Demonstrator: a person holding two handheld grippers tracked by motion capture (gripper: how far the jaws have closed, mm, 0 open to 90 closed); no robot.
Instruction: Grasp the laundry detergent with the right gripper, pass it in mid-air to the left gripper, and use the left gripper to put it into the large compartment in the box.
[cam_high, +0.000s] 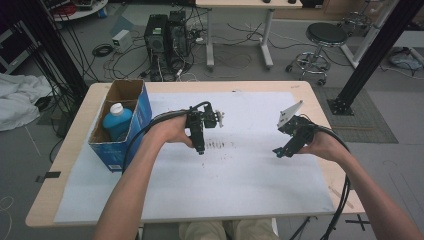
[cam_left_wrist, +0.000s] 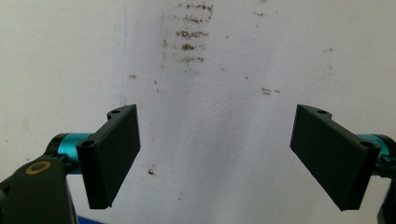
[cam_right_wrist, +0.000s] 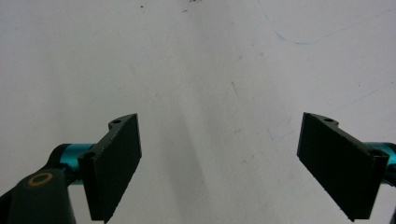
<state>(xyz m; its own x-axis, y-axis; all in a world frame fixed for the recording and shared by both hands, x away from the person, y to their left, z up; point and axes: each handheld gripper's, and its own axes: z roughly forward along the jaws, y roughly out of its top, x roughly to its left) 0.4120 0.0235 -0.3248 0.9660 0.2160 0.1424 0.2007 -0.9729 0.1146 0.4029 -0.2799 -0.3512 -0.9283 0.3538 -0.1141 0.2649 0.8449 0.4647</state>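
1. High view: we find a blue bottle (cam_high: 117, 122) upright in the cardboard box (cam_high: 141, 117) at the counter's (cam_high: 310, 95) left; likely light, rigid, slick — take its body.
2. Left gripper view: left gripper (cam_left_wrist: 217, 158) fingers spread, empty, over stained paper (cam_left_wrist: 210, 84).
3. Right gripper view: right gripper (cam_right_wrist: 219, 163) fingers spread, empty.

No readable text, labels, brands or numbers anywhere.
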